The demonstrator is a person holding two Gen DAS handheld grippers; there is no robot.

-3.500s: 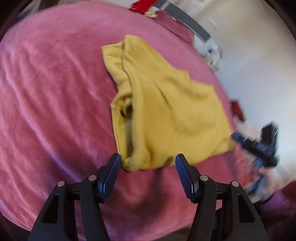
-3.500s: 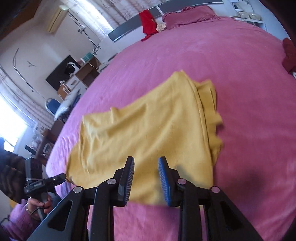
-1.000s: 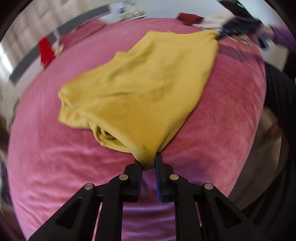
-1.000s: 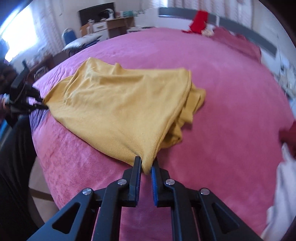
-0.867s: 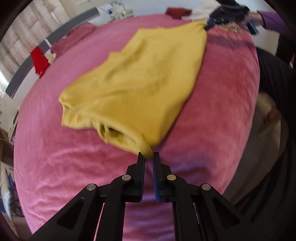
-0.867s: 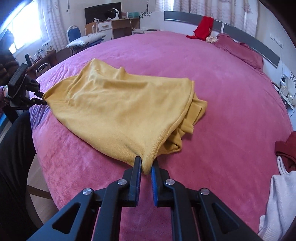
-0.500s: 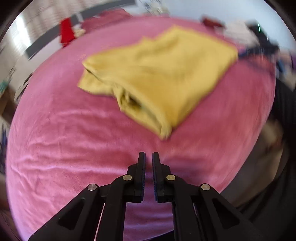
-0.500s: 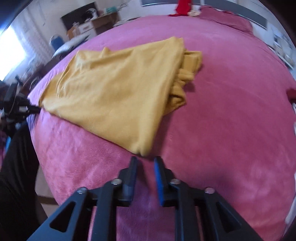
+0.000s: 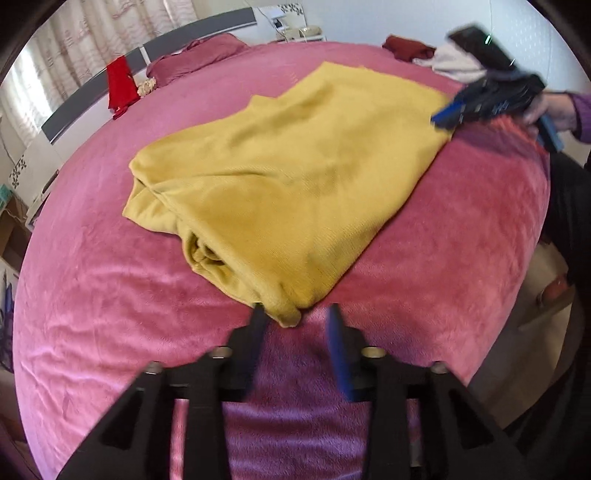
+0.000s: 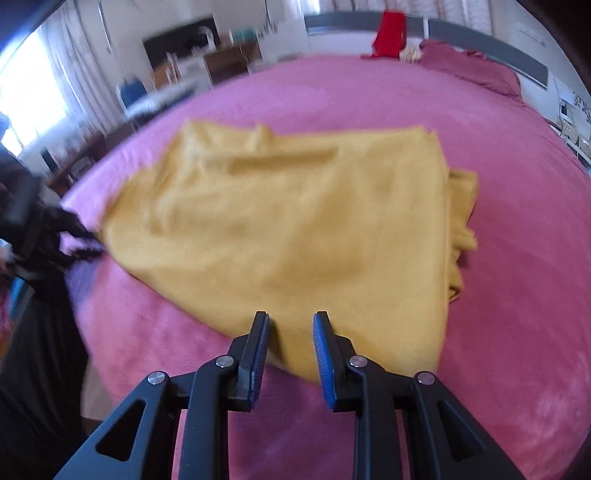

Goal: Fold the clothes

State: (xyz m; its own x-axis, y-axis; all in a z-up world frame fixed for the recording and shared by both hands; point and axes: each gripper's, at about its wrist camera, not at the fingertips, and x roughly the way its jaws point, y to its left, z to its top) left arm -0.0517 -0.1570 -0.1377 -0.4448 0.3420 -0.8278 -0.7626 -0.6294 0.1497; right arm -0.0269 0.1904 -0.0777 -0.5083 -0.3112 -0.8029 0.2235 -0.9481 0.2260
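Your left gripper (image 9: pixel 295 325) hangs low over the pink bedspread (image 9: pixel 110 295), its jaws spread apart and holding nothing; a near corner of the yellow garment (image 9: pixel 288 177) lies between the fingertips, just short of the pads. The garment rests folded over on the bed, a bunched roll of cloth showing along its open left edge in the left wrist view.

Your right gripper (image 10: pixel 290 332) is also parted and empty, its blue-padded fingers poised at the garment's (image 10: pixel 295 229) other near edge, above the cloth; whether the tips touch the fabric cannot be told through the motion blur. In that view your left gripper (image 10: pixel 79 238) appears as a dark blur at the garment's far-left corner, and in the left wrist view your right gripper (image 9: pixel 448 114) sits at the far-right corner, gripped by a hand (image 9: pixel 554 110) in a purple sleeve.

A red cloth (image 9: pixel 120 88) hangs on the grey headboard (image 9: pixel 195 31) beyond a maroon pillow (image 9: pixel 195 59). More clothes (image 9: pixel 424 55), dark red and white, lie heaped at the bed's edge.
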